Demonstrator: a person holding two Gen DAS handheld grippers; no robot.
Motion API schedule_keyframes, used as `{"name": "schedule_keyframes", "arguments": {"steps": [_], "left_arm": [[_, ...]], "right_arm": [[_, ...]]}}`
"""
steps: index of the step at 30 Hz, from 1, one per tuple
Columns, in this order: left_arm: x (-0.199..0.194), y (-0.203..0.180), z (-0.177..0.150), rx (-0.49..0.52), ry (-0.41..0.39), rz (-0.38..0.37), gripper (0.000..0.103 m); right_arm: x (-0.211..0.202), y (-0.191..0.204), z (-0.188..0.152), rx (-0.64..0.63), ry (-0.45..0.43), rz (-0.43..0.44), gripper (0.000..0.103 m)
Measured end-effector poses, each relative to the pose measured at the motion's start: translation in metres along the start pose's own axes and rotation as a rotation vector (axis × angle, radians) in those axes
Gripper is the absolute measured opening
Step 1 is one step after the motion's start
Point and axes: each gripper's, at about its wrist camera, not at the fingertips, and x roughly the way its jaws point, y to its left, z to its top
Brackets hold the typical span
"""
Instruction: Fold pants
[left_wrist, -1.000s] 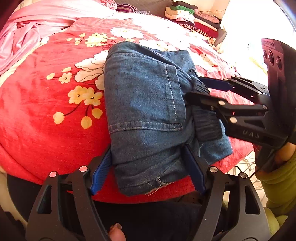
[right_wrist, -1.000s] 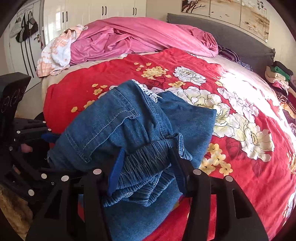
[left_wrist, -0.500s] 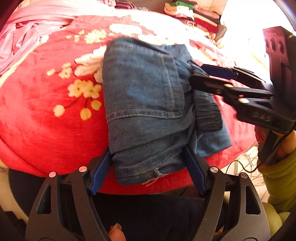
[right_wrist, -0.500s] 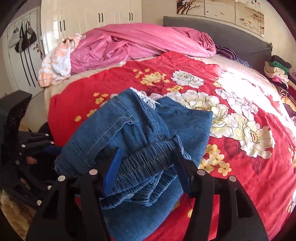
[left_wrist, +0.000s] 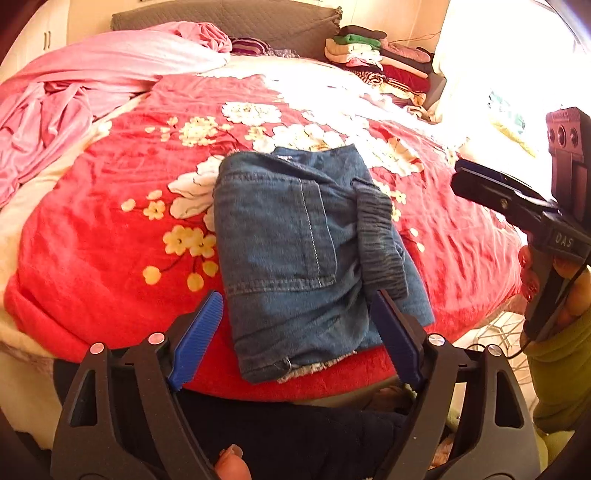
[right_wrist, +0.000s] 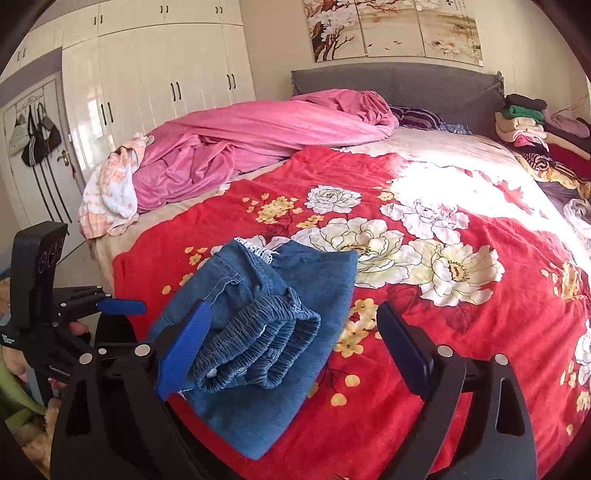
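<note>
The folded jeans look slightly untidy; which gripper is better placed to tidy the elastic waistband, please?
Probably the right gripper: open, the waistband lies just ahead of it; the left gripper faces the jeans' hem end.

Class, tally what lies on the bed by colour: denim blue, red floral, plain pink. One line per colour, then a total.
Denim blue: 1, the folded pants
Red floral: 1, the blanket
Plain pink: 1, the crumpled sheet
Total: 3
</note>
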Motion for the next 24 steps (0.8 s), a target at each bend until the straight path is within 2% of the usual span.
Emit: {"name": "schedule_keyframes", "arguments": {"steps": [13,18,24], "left_arm": [[0.025,0.021,0.023,-0.047,0.0,0.063,0.086],[0.038,0.031,0.027,-0.087,0.002,0.063,0.088],[0.05,0.036,0.027,-0.107,0.008,0.052,0.09]], "right_arm": [[0.026,-0.004,-0.017,0.07,0.088,0.021,0.098],[0.04,-0.007,-0.026,0.122,0.142,0.047,0.098],[0.049,-0.013,-0.03,0.193,0.169,0.075,0.098]]}}
